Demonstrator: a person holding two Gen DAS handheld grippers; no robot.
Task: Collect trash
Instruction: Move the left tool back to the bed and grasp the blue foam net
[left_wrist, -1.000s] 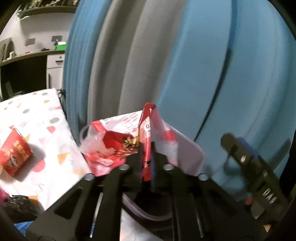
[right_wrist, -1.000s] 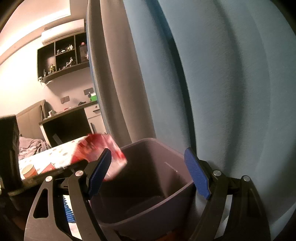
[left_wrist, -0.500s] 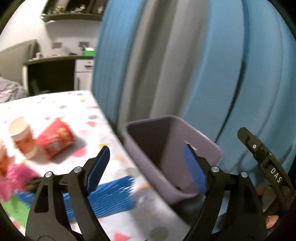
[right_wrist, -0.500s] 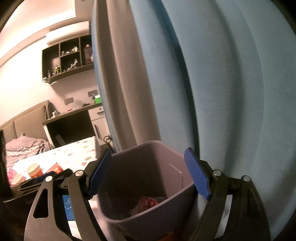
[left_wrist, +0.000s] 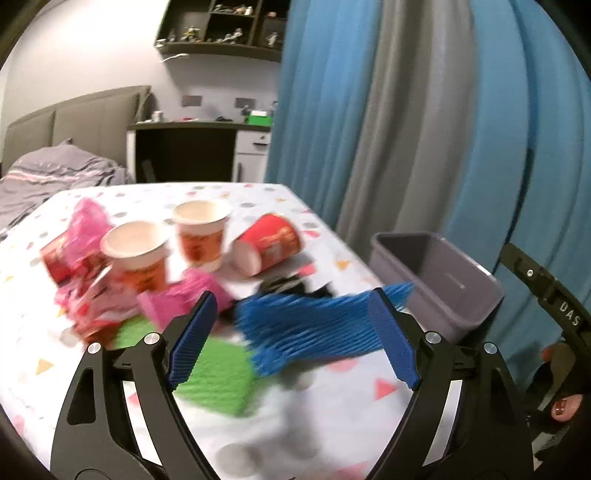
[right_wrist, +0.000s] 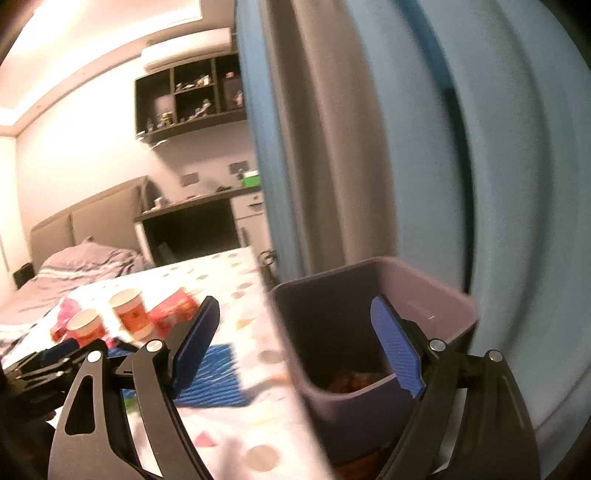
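My left gripper (left_wrist: 291, 336) is open and empty above the spotted tablecloth (left_wrist: 332, 417). Below it lie a blue ribbed sheet (left_wrist: 317, 325) and a green one (left_wrist: 218, 373). Further back stand two orange paper cups (left_wrist: 201, 236), a tipped red cup (left_wrist: 267, 247) and pink and red wrappers (left_wrist: 88, 236). The grey-purple trash bin (left_wrist: 439, 277) stands past the table's right edge. My right gripper (right_wrist: 295, 347) is open and empty over the bin (right_wrist: 362, 332), with red trash (right_wrist: 354, 380) on its bottom.
Blue and grey curtains (left_wrist: 406, 129) hang right behind the bin. A bed (left_wrist: 55, 173), a dark desk (left_wrist: 184, 155) and wall shelves lie beyond the table. The right gripper's body (left_wrist: 546, 306) shows at the left wrist view's right edge.
My left gripper let go of the red wrapper over the bin, opened, and swung left toward the table. The wrapper now lies in the bin. My right gripper stayed open over the bin.
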